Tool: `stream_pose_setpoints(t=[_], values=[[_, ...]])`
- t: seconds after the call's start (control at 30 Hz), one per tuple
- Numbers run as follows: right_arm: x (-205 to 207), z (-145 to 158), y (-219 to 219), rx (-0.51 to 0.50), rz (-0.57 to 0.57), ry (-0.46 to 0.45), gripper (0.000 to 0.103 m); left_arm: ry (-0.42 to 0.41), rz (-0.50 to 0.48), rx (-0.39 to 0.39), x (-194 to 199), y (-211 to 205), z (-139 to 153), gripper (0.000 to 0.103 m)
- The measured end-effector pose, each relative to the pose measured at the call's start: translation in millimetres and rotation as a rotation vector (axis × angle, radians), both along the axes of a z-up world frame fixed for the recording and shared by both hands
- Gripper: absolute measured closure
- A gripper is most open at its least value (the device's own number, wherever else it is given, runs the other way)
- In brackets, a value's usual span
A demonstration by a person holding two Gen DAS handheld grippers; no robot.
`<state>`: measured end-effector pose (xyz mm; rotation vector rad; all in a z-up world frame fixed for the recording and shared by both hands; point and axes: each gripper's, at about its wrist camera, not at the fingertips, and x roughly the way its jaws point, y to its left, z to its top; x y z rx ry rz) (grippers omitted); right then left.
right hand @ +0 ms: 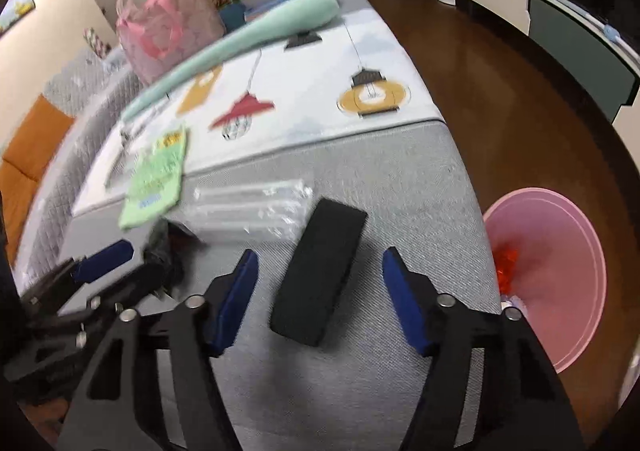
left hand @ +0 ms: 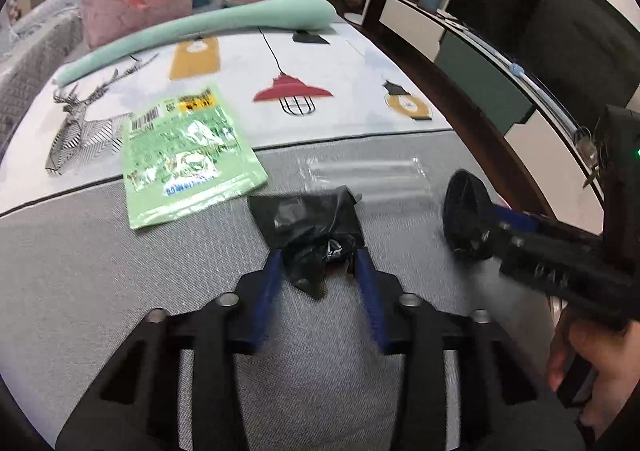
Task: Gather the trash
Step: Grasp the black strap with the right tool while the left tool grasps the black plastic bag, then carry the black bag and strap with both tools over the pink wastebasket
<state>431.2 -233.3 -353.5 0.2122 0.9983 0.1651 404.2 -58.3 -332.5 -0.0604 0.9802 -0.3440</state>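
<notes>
Left gripper (left hand: 320, 259) pinching crumpled black plastic (left hand: 308, 227); right gripper (right hand: 320, 291) spread around black block (right hand: 318, 271). Green packet (left hand: 188, 155), clear wrapper (left hand: 368, 175) uncollected near table edge; pink bin (right hand: 560, 271) nearly empty.

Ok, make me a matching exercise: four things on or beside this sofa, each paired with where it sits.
Things:
1. black bag
2. black block
3. green packet
4. pink bin

Places:
A. on the floor
B. inside the right tool, gaps on both sides
C. inside the left tool
D. lying across the edge of the printed cloth

Pairs: 1-C, 2-B, 3-D, 4-A
</notes>
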Motion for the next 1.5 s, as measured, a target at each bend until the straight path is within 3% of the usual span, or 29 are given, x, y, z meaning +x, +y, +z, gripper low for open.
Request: stream_pose_setpoints(t=[0.03,0.07,0.1,0.13,0.37,0.4,0.47,0.5,0.53,0.67,0.77,0.8,0.83,0.9,0.93,0.97,1.0,1.03,1.07,1.1,1.27,1.5], values=[[-0.4,0.0,-3.2,0.002,-0.007,0.004,0.052,0.004,0.0,-0.003,-0.7,1.2,0.3,0.067],[-0.5,0.1,-5.8,0.016,0.002,0.009,0.068,0.008,0.003,-0.004,-0.9,2.4,0.5,0.068],[-0.4,-0.5,-7.1,0.024,0.007,0.015,0.079,0.01,0.013,0.001,-1.2,3.7,1.1,0.091],[-1.1,-0.1,-8.2,0.027,0.011,0.017,0.079,0.021,0.033,0.012,-0.8,5.9,1.4,0.103],[-10.7,18.4,-10.2,0.037,0.071,-0.025,0.079,0.045,0.072,-0.047,-8.2,16.3,2.1,0.103],[-12.7,21.7,-12.8,0.046,0.069,-0.031,0.079,0.031,0.079,-0.054,-9.5,16.7,4.1,0.099],[-18.2,27.8,-15.6,0.05,0.07,-0.041,0.079,-0.003,0.086,-0.056,-9.5,13.6,8.3,0.049],[-19.9,28.7,-14.9,0.049,0.075,-0.042,0.079,-0.025,0.084,-0.051,-7.6,10.9,10.0,0.015],[-22.5,28.7,-14.8,0.044,0.084,-0.04,0.079,-0.065,0.082,-0.043,-6.7,8.2,12.0,0.015],[-25.4,22.1,-16.9,0.033,0.098,-0.045,0.078,-0.102,0.012,0.025,12.1,-10.6,0.4,0.016],[-22.4,13.9,-17.6,0.042,0.096,-0.036,0.078,-0.102,0.002,0.022,27.0,-15.5,-12.2,0.027],[-21.0,10.8,-17.8,0.043,0.096,-0.027,0.078,-0.11,-0.015,0.006,27.3,-15.8,-11.6,0.056],[-19.4,8.7,-18.3,0.047,0.096,-0.02,0.076,-0.095,-0.037,-0.008,29.8,-16.9,-12.4,0.058],[-16.6,7.7,-19.4,0.05,0.089,-0.009,0.06,-0.1,-0.018,0.022,26.7,-17.8,-9.1,0.059],[-15.7,8.9,-19.4,0.047,0.089,-0.014,0.038,-0.088,-0.018,0.013,23.4,-16.2,-8.3,0.059],[-15.0,9.4,-18.5,0.043,0.098,-0.018,0.035,-0.07,-0.01,0.007,19.7,-13.9,-8.4,0.059],[-13.0,9.3,-16.8,0.034,0.109,-0.008,0.037,-0.059,0.003,0.011,16.8,-12.6,-8.6,0.059],[-12.0,9.0,-16.3,0.033,0.114,-0.004,0.05,-0.038,0.017,0.01,13.1,-10.2,-9.6,0.059],[-10.7,8.8,-15.7,0.032,0.112,0.004,0.074,-0.028,0.02,0.007,8.7,-8.6,-9.2,0.059],[-9.8,8.9,-15.0,0.034,0.108,0.011,0.078,-0.022,0.018,0.012,5.1,-7.9,-8.9,0.059],[-17.2,24.8,-4.5,0.095,0.15,-0.011,0.079,0.018,0.029,0.045,-19.7,-6.5,-4.7,0.059],[-59.3,52.0,25.3,0.025,0.279,-0.086,0.079,-0.003,0.059,-0.017,-65.9,-2.1,21.4,0.059]])
